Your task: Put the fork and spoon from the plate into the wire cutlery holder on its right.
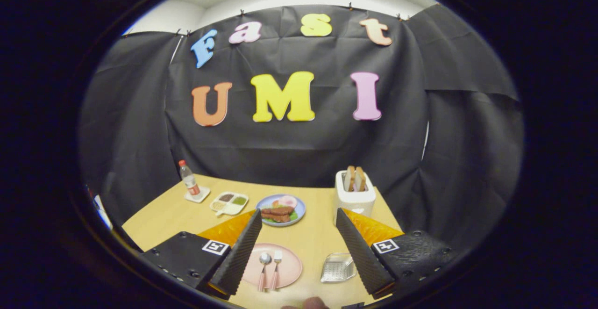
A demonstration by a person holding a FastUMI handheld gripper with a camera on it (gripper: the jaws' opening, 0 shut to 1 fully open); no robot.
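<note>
Above the wooden table (317,241) the gripper (299,243) is hanging high, its two fingers spread wide and released, gripping nothing, and angling down toward the tabletop. Low in the frame, between the fingers and nearer the left one, the pink plate (287,269) is lying flat. On it the spoon (264,269) and the fork (276,268) are lying side by side, spoon on the left, both with their long axes running up and down the frame, heads pointing away toward the booth wall and pink handles pointing back toward the camera. Just right of the plate, close against the right finger, the wire cutlery holder (337,268) is sitting on the table. Farther up the frame, a blue plate of food (299,213) is sitting mid-table, a white toaster (355,196) with bread is standing to its right, and a divided dish (229,203) and a bottle (189,178) are sitting to its left.
</note>
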